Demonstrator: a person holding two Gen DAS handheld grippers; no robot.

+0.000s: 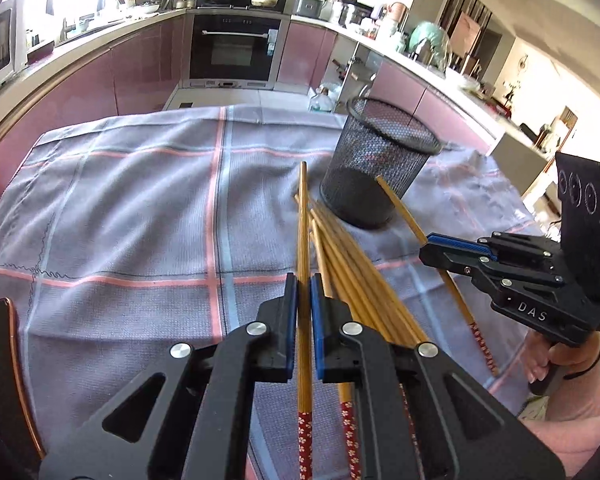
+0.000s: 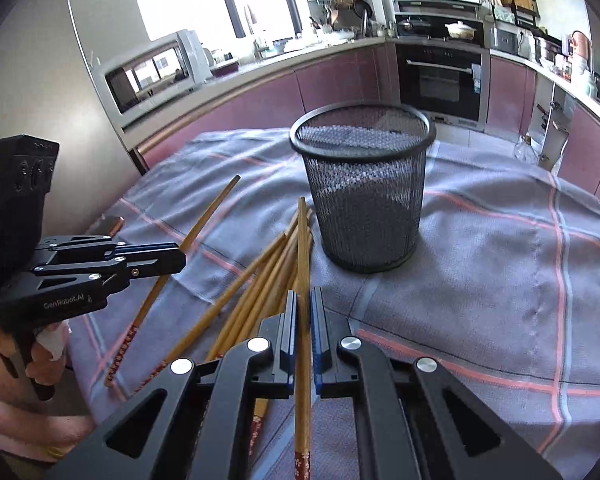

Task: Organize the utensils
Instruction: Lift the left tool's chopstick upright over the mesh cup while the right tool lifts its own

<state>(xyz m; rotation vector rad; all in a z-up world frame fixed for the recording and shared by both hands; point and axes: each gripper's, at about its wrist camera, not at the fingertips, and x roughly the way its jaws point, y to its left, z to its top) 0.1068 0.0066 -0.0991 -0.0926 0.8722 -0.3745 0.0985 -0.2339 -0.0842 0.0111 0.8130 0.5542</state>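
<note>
— Since you have the closer look, what does the mesh cup (image 2: 363, 188) hold?

— As far as the mesh lets me see, nothing; it stands upright on the checked cloth (image 2: 500, 272), and no chopstick is in it.

— How many containers on the cloth?

— One, that black wire cup. It shows in the left wrist view too (image 1: 376, 168), just beyond the tips of the chopstick pile (image 1: 352, 264).

— And how many chopsticks?

— I cannot give a sure total. The loose pile (image 2: 260, 284) lies fanned on the cloth just beside the cup's base, roughly seven or eight sticks overlapping, bamboo-coloured with red flowered handle ends. Two more are off the cloth in the grippers.

— What does the left gripper (image 1: 304, 292) do?

— Its blue-padded jaws are clamped on one chopstick (image 1: 303, 240), which runs straight out between them, tip raised toward the cup and red end back under the gripper.

— The right gripper (image 2: 304, 304)?

— Likewise clenched on a single chopstick (image 2: 302, 248), tip pointing at the cup's near wall. From the left wrist view that stick (image 1: 404, 216) slants past the cup's base, pinched between the right gripper's (image 1: 436, 246) fingers.

— Any hands in sight?

— One hand (image 2: 40, 344) on the left gripper's handle, another (image 1: 556, 360) on the right's.
</note>
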